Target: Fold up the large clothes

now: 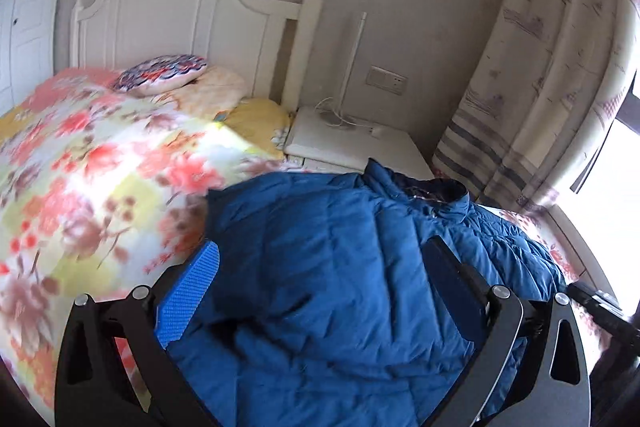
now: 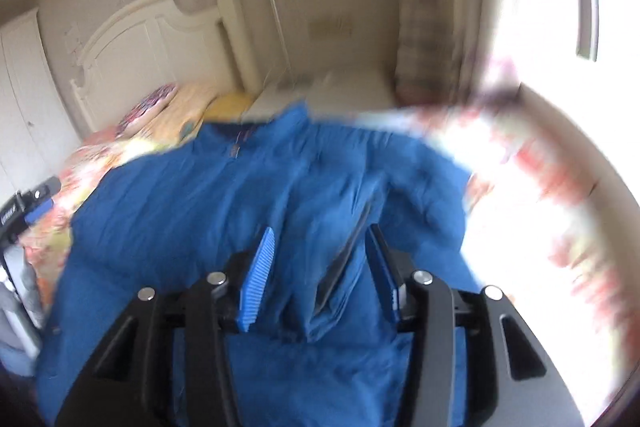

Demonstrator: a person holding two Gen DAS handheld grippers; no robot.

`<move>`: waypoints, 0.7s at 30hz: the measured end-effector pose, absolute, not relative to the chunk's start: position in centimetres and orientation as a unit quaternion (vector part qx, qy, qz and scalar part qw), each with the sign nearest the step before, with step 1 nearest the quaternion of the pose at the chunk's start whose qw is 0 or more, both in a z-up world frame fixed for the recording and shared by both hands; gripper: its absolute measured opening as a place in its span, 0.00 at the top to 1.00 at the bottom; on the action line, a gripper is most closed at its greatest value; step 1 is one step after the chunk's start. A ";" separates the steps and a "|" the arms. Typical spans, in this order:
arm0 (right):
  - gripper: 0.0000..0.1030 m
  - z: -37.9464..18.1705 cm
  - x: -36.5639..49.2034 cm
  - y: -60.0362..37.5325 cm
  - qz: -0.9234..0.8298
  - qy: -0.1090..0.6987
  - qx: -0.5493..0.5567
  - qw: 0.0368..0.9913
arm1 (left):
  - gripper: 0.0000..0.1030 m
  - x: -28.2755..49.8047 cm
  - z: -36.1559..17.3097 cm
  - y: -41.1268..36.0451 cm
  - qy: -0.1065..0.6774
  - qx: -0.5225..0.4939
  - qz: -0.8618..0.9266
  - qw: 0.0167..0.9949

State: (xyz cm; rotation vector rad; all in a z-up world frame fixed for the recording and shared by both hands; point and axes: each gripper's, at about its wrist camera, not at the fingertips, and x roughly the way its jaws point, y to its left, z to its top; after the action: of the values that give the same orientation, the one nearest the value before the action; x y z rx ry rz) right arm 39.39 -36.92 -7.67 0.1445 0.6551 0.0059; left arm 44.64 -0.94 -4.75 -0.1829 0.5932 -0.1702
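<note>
- The blue puffer jacket (image 1: 340, 267) lies spread on the bed, on the floral quilt (image 1: 100, 167), with its collar (image 1: 432, 195) pointing toward the white nightstand (image 1: 352, 143)
- Taking the jacket as landmark: the quilt shows beyond its far edge on the headboard (image 1: 168, 11) side, the nightstand stands past the collar, and the curtain (image 1: 540, 87) hangs beyond it by the bright window
- The left gripper (image 1: 324, 291) hovers over the jacket body with its jaws wide apart; quilted fabric fills the gap between them, but neither blue pad seems pressed into it, so I judge it holds nothing
- The right gripper (image 2: 320, 267) is over the jacket's window side, jaws apart; a raised pleat of cloth (image 2: 344, 267) stands between the pads, nearer the right one. The view is blurred, so whether the pad touches the pleat I cannot tell; it does not look clamped
- In the right wrist view the left gripper shows at the jacket's far left edge, well apart from the right one
- Progress, as a judgement: the jacket looks laid out front-up, roughly flat, the collar still exposed. One side seems bunched or turned inward near the right gripper, which may be a first fold or just a wrinkle
- Left to do, likely: bring the sleeves in, fold the sides toward the middle, then double the body from the hem toward the collar
- The padding is thick and springy, so folds may bounce open unless pressed
</note>
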 end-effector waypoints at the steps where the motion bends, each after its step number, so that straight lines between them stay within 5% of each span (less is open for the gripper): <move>1: 0.54 -6.9 39.4 -35.9 0.009 0.311 0.049 0.949 | 0.05 45.7 -4.6 -1.7 0.299 -0.082 -0.088 0.947; 4: 0.54 -6.7 40.2 -32.6 0.045 0.304 -0.024 0.951 | 0.05 48.7 -5.6 -3.7 0.331 -0.070 -0.107 0.935; 8: 0.55 -12.1 44.2 -31.9 0.060 0.406 -0.048 0.911 | 0.04 53.1 -11.6 -5.1 0.437 -0.001 -0.061 0.897; 17: 0.61 -7.4 42.6 -36.3 0.071 0.329 0.005 0.941 | 0.06 51.3 -7.1 -3.6 0.370 -0.019 -0.078 0.925; 21: 0.63 -9.3 43.0 -35.4 0.091 0.371 -0.021 0.924 | 0.05 52.9 -7.7 -6.2 0.377 0.015 -0.095 0.921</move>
State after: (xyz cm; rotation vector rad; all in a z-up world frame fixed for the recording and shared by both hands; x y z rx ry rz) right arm 42.98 -35.44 -9.28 -0.0428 0.7610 0.1871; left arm 52.86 -6.16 -7.73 0.0298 0.7750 -0.1947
